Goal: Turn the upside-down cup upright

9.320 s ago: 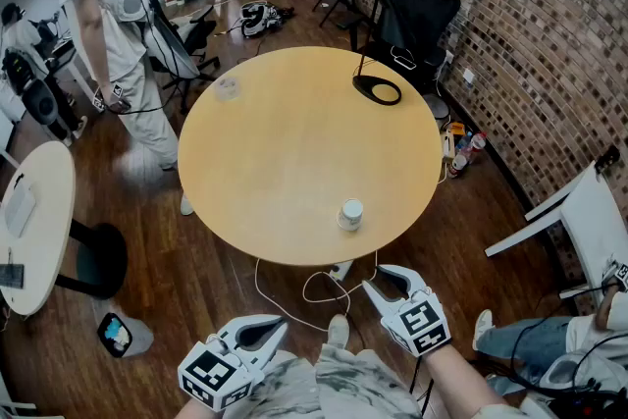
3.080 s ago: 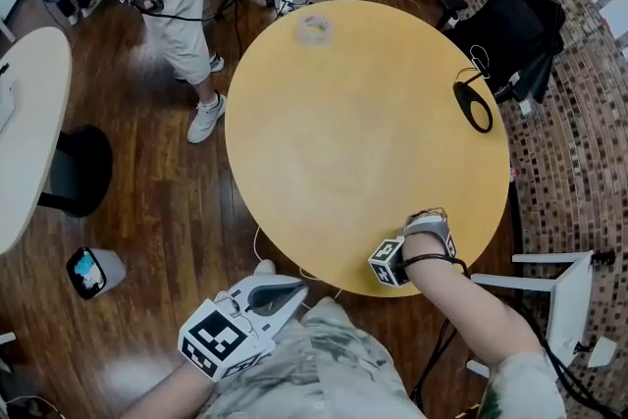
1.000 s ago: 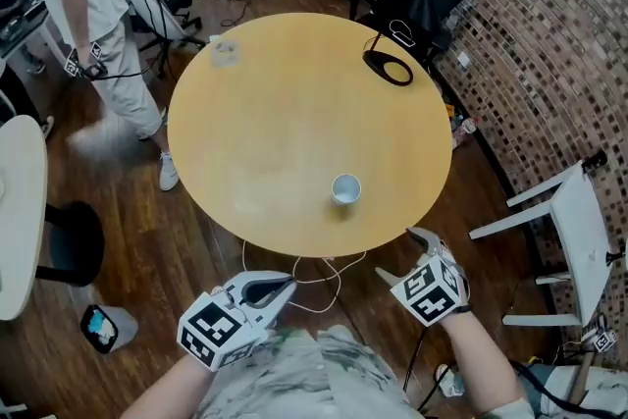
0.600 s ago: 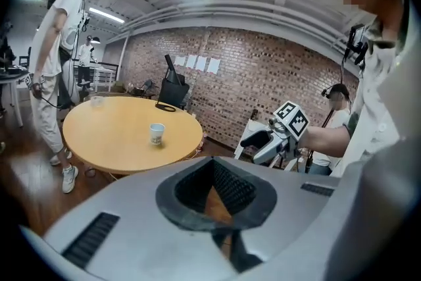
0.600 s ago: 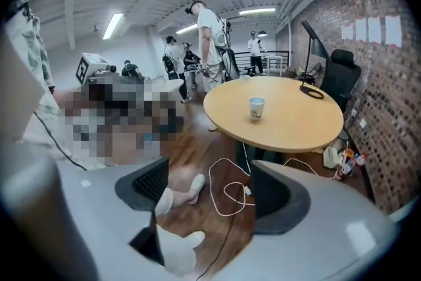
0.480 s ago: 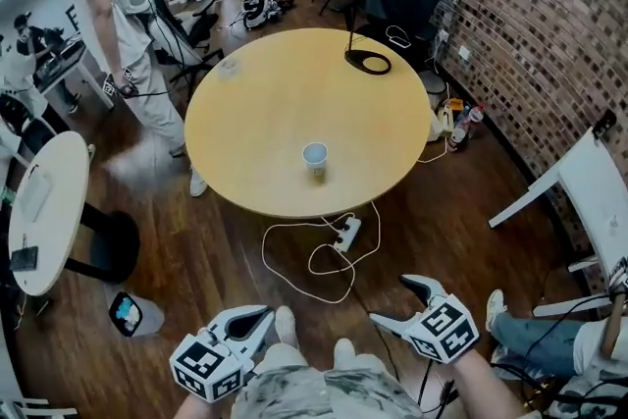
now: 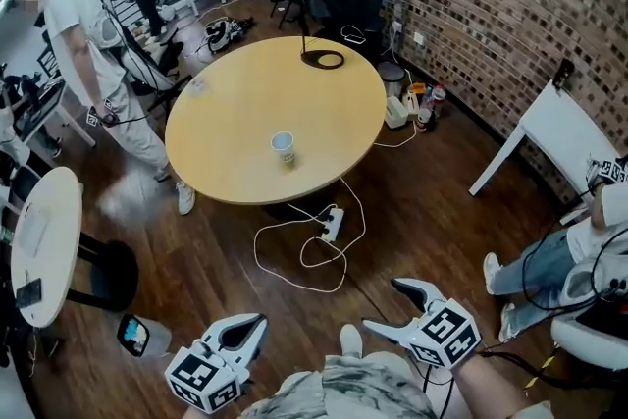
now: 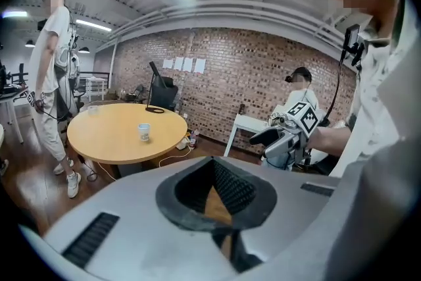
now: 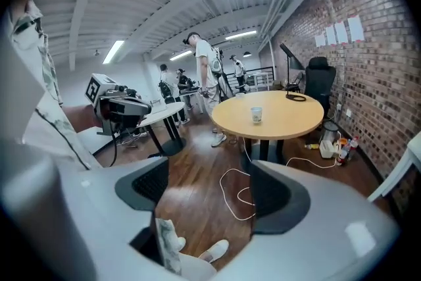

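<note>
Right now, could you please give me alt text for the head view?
A white cup stands upright on a round wooden table across the room. In the foreground hang the left gripper, jaws shut, and the right gripper, jaws apart and empty.

My left gripper (image 7: 257, 319) and right gripper (image 7: 383, 306) hang at the bottom of the frame over the wooden floor (image 7: 432, 201), well apart from the round table (image 7: 324, 128). The left one's jaws meet at the tips. The right one's 2 jaws stand spread with nothing between them. The cup (image 7: 283, 147) stands mouth up on the table, near its front edge. A white cable (image 7: 294, 255) loops on the floor by a power strip (image 7: 331, 225). A person (image 7: 93, 54) stands left of the table.
</note>
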The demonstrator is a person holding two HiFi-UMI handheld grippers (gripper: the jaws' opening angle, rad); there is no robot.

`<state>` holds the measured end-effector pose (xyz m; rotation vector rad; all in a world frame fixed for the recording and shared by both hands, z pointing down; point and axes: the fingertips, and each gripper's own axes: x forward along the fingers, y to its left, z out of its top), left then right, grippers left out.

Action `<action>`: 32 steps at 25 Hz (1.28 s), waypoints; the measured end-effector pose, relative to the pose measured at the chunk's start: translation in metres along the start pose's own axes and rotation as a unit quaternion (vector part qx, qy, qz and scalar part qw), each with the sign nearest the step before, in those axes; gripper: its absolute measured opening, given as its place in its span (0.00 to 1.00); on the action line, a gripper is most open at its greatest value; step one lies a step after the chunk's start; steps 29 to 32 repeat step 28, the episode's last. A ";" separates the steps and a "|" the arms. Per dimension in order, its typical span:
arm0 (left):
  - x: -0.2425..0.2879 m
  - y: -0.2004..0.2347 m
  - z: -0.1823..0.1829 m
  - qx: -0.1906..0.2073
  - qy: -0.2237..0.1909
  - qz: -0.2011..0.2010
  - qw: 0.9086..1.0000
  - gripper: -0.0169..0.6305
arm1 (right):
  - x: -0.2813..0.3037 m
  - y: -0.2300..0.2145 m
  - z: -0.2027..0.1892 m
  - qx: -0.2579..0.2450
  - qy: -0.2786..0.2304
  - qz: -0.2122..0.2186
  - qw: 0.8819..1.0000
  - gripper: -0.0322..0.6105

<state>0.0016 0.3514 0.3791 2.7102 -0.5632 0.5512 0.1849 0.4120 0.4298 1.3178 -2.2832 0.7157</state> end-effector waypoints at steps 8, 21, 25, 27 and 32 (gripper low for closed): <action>-0.086 -0.039 -0.047 -0.003 -0.015 -0.045 0.999 0.04 | -0.019 0.113 -0.023 0.004 -0.006 -0.024 1.000 0.63; -0.138 -0.095 -0.088 -0.004 -0.015 -0.079 0.997 0.04 | -0.050 0.204 -0.052 -0.008 0.005 -0.020 1.000 0.63; -0.130 -0.122 -0.084 -0.007 -0.018 -0.075 0.997 0.04 | -0.075 0.203 -0.059 -0.017 0.008 -0.013 1.000 0.63; -0.121 -0.140 -0.076 -0.005 -0.032 -0.077 0.996 0.04 | -0.093 0.200 -0.061 -0.026 0.014 -0.010 1.000 0.63; -0.116 -0.150 -0.072 -0.004 -0.039 -0.079 0.996 0.04 | -0.102 0.199 -0.062 -0.031 0.017 -0.008 0.999 0.63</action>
